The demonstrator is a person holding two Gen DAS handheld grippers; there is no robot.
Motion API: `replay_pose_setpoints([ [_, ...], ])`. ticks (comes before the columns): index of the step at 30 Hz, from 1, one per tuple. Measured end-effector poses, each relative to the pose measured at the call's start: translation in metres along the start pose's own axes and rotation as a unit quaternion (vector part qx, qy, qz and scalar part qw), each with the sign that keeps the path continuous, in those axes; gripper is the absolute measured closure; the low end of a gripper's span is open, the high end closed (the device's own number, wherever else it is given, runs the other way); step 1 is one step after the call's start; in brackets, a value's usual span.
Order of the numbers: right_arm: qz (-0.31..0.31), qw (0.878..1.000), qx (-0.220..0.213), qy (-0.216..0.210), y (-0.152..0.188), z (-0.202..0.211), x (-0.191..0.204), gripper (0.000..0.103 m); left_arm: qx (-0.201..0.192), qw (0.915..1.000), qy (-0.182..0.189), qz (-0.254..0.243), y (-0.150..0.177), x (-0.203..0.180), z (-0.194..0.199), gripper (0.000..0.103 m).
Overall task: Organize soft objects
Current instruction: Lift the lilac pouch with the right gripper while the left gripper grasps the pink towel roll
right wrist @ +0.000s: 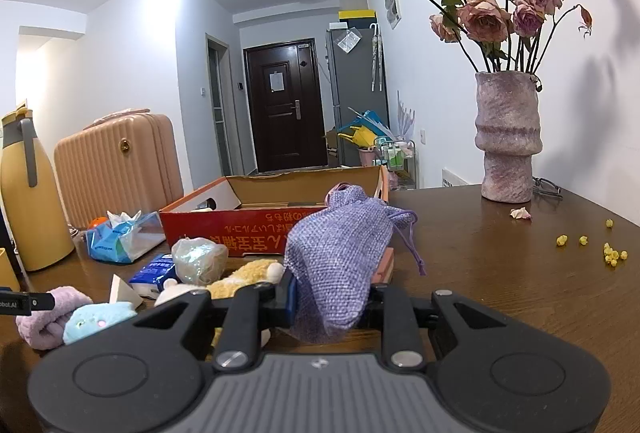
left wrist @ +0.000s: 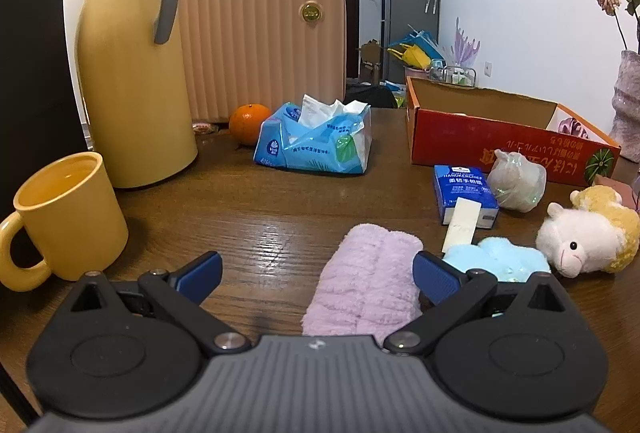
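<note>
Only the R view shows the right gripper [right wrist: 332, 303] clenched on a purple pouch [right wrist: 340, 253], held up in front of the red box [right wrist: 240, 229], plus vase [right wrist: 508, 141]. Only the L view shows the left gripper [left wrist: 318, 269] spread wide, w/ the pink towel [left wrist: 364, 285] on the table [left wrist: 260, 209] by its right finger; mug [left wrist: 64, 213] to the left. Towel's long axis runs away from cam.

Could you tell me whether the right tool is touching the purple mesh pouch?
Touching: the right wrist view shows the right tool shut on the purple mesh pouch.
</note>
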State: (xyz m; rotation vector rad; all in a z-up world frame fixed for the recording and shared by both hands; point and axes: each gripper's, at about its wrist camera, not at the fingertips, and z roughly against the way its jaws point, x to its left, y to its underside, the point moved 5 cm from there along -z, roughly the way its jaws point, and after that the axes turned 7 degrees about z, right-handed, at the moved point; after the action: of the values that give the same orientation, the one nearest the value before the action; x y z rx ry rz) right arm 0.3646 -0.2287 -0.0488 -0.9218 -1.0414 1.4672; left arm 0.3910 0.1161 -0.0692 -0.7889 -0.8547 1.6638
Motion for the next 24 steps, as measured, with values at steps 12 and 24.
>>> replay_pose_setpoints([
  [12,-0.002,1.000,0.000,-0.004,0.000,0.001,0.000,0.081,0.014,0.9996,0.023,-0.010,0.005,-0.007,-0.005,0.000],
  [24,0.001,1.000,-0.001,-0.007,0.001,0.001,0.002,0.081,0.040,0.9988,0.028,0.002,0.010,-0.007,-0.016,0.026],
])
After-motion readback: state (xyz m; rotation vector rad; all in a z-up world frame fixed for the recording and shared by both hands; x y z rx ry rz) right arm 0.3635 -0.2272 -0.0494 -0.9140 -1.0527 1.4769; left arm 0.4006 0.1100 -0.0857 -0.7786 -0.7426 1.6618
